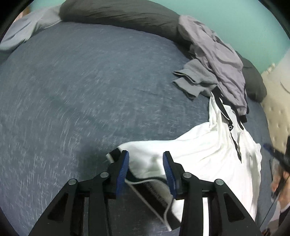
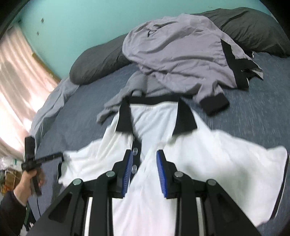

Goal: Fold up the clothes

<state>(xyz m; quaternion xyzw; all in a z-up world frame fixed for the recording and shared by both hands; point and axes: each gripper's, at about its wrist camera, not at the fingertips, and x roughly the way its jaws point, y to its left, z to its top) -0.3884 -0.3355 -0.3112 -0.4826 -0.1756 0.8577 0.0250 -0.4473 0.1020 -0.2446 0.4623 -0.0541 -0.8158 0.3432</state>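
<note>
A white polo shirt (image 2: 217, 154) with a black collar (image 2: 184, 118) lies face up on the blue bed, sleeves spread to both sides. My right gripper (image 2: 144, 159) hangs open just above its buttoned placket, with nothing pinched. In the left wrist view the same shirt (image 1: 199, 150) lies at the lower right. My left gripper (image 1: 145, 161) stands open over the black-trimmed sleeve end, and the cloth lies loose between the blue pads (image 1: 125, 167). A hand holds that left gripper (image 2: 59, 156) at the shirt's left sleeve in the right wrist view.
A crumpled grey jacket (image 2: 181, 50) with black cuffs and a grey tee (image 1: 195, 79) are piled behind the collar. Dark pillows (image 1: 126, 14) line the teal wall. Bare blue sheet (image 1: 90, 90) spreads to the left. A curtain (image 2: 18, 72) hangs at the side.
</note>
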